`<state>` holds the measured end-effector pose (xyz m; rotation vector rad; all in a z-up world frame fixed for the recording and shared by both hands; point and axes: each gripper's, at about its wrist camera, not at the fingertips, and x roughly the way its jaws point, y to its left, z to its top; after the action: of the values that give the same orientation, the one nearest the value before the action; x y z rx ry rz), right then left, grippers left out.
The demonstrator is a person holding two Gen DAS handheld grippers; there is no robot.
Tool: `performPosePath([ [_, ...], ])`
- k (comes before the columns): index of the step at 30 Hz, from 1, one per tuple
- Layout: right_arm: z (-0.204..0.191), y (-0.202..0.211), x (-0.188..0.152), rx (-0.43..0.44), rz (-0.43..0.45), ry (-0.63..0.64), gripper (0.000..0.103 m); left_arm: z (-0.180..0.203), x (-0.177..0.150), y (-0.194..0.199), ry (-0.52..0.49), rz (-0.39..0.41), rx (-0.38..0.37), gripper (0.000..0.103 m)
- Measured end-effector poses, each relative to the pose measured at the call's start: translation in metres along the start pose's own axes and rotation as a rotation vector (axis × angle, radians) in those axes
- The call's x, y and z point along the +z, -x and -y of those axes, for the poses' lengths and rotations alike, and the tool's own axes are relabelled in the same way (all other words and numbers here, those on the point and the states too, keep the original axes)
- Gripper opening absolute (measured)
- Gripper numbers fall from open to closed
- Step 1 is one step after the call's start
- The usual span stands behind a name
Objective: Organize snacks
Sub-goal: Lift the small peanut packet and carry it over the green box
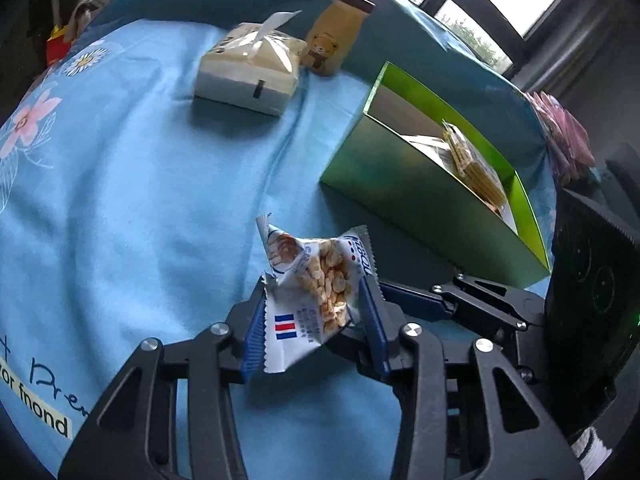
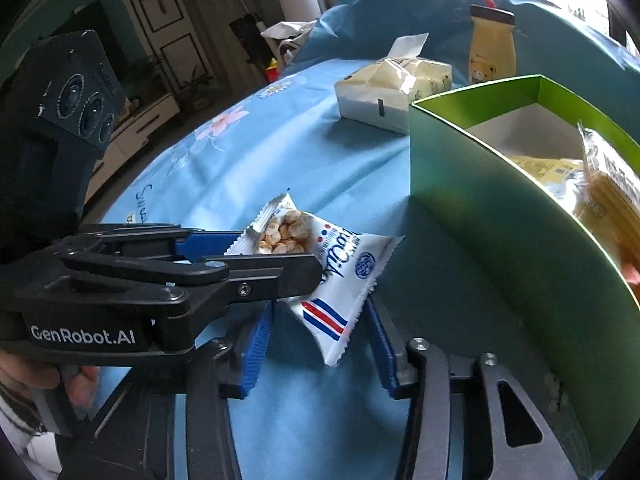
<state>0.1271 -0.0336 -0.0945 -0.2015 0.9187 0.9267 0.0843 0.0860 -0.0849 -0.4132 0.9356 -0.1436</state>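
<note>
we've got a small white snack packet [image 1: 310, 292] with a clear window full of puffy golden bits and a red-blue stripe logo, crumpled and lifted off the blue cloth. next to it sits an open green box [image 1: 432, 200] already holding some cracker packs [image 1: 474, 164].

Two wrist fisheyes, both riding just behind their own fingers and tilted down at the blue tablecloth [image 1: 120, 200], very near it. Left wrist view: we look forward and rightward across the table, green box [image 1: 420, 200] at right, window behind. Right wrist view: we face the room's cabinets at left, same green box [image 2: 500, 240] filling the right edge, closer here. Shared by both: the snack packet [image 1: 316, 288] [image 2: 320, 276] at centre, tissue pack [image 1: 248, 72] [image 2: 392, 96], bear bottle [image 1: 332, 36] [image 2: 490, 48]. Each view catches the other gripper: right gripper [image 1: 400, 300] entering from the right, left gripper [image 2: 280, 256] from the left
</note>
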Motion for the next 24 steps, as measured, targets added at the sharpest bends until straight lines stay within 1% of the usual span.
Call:
performPosePath([
  [2,-0.002,0.002,-0.001,0.003,0.007,-0.001,0.036,0.002,-0.001,0.001,-0.011,0.001,-0.004,0.042],
  [5,-0.003,0.008,-0.004,0.001,0.029,-0.018,0.033,0.008,-0.002,0.007,-0.026,0.007,-0.015,0.041],
  [9,-0.006,0.025,-0.011,-0.011,0.065,-0.043,0.033,0.024,-0.005,0.017,-0.070,0.017,-0.026,0.041],
  [14,-0.004,0.057,-0.024,-0.026,0.127,-0.097,0.033,0.054,-0.006,0.028,-0.152,0.033,-0.047,0.041],
  [19,0.003,0.094,-0.034,-0.075,0.188,-0.138,0.033,0.090,0.000,0.030,-0.240,0.042,-0.077,0.041],
  [24,0.017,0.125,-0.036,-0.129,0.242,-0.169,0.033,0.125,0.012,0.028,-0.313,0.049,-0.111,0.042],
])
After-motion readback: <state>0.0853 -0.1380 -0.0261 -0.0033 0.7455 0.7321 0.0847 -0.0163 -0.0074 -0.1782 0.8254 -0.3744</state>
